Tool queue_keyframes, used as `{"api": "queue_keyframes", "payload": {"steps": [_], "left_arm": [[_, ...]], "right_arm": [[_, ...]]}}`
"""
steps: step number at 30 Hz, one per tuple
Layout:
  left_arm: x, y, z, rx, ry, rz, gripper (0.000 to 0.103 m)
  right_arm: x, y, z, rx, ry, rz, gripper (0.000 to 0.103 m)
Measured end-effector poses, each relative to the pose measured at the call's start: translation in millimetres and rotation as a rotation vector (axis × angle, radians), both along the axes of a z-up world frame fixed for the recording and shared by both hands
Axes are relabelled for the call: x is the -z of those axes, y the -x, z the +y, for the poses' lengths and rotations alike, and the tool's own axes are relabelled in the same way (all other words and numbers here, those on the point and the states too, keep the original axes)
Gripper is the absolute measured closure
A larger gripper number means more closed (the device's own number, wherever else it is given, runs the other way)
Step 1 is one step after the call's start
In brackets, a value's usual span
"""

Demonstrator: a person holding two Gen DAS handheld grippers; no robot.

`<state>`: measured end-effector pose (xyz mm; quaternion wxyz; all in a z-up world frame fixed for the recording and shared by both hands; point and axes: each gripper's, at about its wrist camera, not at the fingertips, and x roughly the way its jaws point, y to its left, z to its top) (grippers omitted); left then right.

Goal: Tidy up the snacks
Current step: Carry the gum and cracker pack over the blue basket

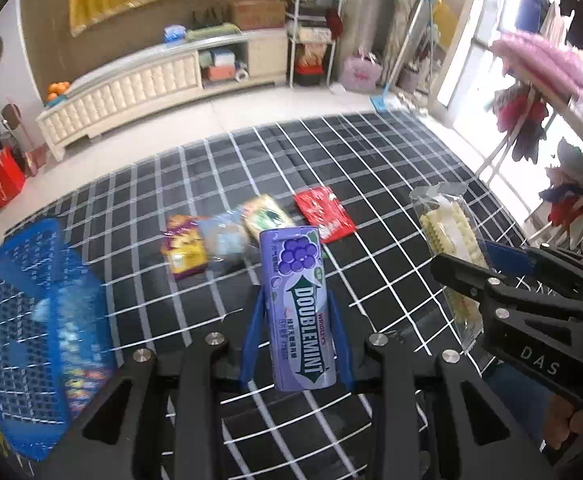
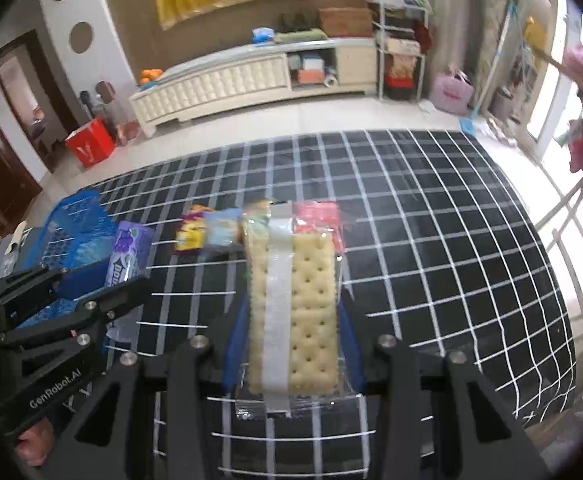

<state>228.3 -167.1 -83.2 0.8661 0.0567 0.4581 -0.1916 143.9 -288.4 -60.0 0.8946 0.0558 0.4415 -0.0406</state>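
Aloft: left claw [image 1: 297,312] grips gum bottle [image 1: 300,308], right claw [image 2: 293,320] crackers [image 2: 293,308].

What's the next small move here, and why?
Probably carry the gum tin left over the blue basket and let go. The left hand-held gripper is shut on the tin, lifted off the checked mat, and the basket sits on that side. The right hand-held gripper holds the cracker pack, which could follow.

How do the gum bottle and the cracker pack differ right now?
The gum bottle is purple, opaque and narrow; the cracker pack is clear-wrapped, flat and wider. The bottle sits in the left tool, the pack in the right tool. Both are gripped and lifted above the checked cloth.
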Motion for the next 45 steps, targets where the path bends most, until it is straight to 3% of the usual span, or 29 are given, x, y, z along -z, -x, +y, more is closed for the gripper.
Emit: {"api": "queue_keyframes", "payload": {"steps": [12,26,34,45], "left_arm": [[-37,31,114,-0.090,-0.034,-0.082,0.073],[-58,23,225,-0.182,-0.121,-0.126,0.073],[-51,-5,259,-0.196,-0.143,-0.100,0.073],[0,-70,283,-0.190,-0.158,0.014,0.073]], "right_arm": [[-9,-22,108,-0.157,-0.016,-0.025,0.056],[-11,-71,201,-0.318,-0.028,-0.018,0.056],[4,-106,237,-0.371,-0.006,0.020,0.056],[43,-151,250,-0.374,-0.030,0.111,0.056]]}}
